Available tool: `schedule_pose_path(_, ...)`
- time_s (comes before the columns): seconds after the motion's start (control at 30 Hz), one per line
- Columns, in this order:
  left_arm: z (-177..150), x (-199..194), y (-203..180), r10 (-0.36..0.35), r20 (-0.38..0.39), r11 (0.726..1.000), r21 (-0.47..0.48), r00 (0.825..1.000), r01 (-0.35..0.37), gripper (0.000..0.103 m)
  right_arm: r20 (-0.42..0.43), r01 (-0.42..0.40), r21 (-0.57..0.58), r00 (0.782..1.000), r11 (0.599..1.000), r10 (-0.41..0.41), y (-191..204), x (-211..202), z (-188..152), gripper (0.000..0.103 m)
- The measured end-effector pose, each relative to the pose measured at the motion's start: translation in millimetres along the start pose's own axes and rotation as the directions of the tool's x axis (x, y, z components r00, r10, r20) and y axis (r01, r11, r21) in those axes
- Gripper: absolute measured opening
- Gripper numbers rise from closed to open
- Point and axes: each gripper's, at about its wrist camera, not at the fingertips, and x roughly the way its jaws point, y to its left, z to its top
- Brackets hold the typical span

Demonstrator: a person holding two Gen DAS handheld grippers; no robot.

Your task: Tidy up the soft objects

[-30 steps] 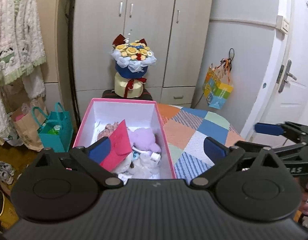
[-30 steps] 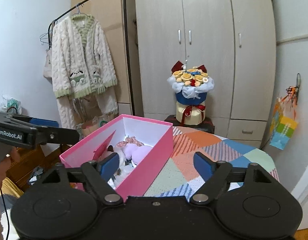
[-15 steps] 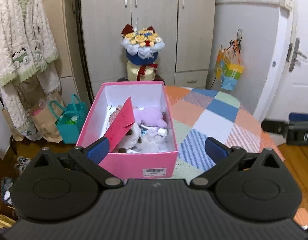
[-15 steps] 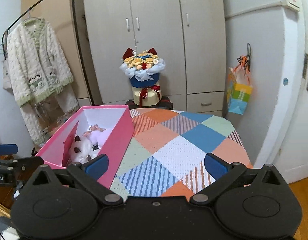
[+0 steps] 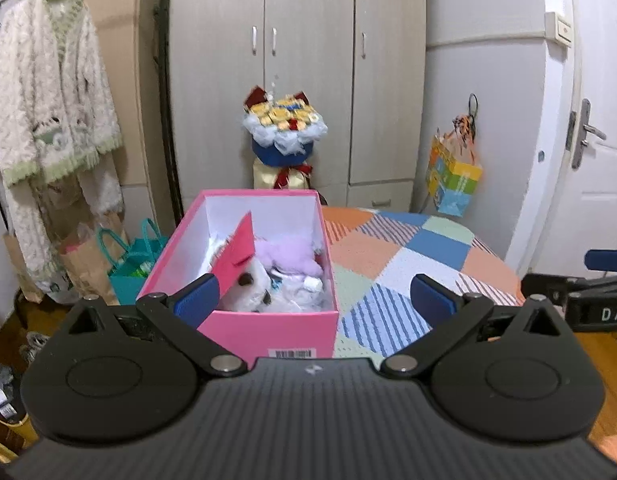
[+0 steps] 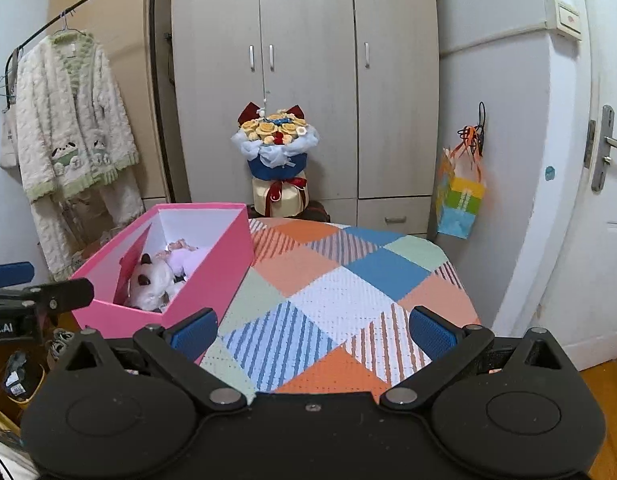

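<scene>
Moved: both grippers have pulled back from the pink box [image 5: 268,326]; it now sits farther ahead on the patchwork cloth [image 6: 348,300].
Left gripper [image 5: 314,294]: jaws spread, nothing between them.
Right gripper [image 6: 312,326]: jaws have just been opening; empty, over bare cloth.
Progress: plush toys [image 5: 268,272] lie inside the box, a red card [image 5: 238,254] leaning among them; no loose toys visible, so the task looks close to finished.
Textures: stiff cardboard walls; fluffy white and lilac plush; woven, ribbed cloth.
</scene>
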Motion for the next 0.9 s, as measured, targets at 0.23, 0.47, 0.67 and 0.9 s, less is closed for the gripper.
schedule_pose_path(0.23, -2.6, -1.1, 0.0, 0.027, 0.018, 1.0, -0.006, 0.999, -0.026, 0.103, 0.022, 0.0, -0.028, 1.0, 1.0, 0.0, 8.8, -10.2, -6.2, 0.103)
schedule_pose_path(0.47, -2.3, 2.5, 1.4, 0.062, -0.009, 0.998, -0.004, 0.998, -0.062, 0.103, 0.044, 0.043, -0.022, 0.998, 0.999, -0.042, 8.0, -21.2, -5.3, 0.103)
schedule_pose_path(0.67, -4.1, 6.2, 2.3, 0.07, -0.038, 0.998, 0.003, 0.997, -0.07, 0.103, 0.062, 0.077, 0.001, 0.995, 0.997, -0.076, 0.2, -26.2, -7.3, 0.103)
schedule_pose_path(0.9, -7.3, 6.3, -3.0, 0.067, -0.041, 0.997, 0.027, 0.997, -0.065, 0.103, 0.086, 0.085, -0.007, 0.993, 0.996, -0.084, -1.5, -24.2, -10.5, 0.103)
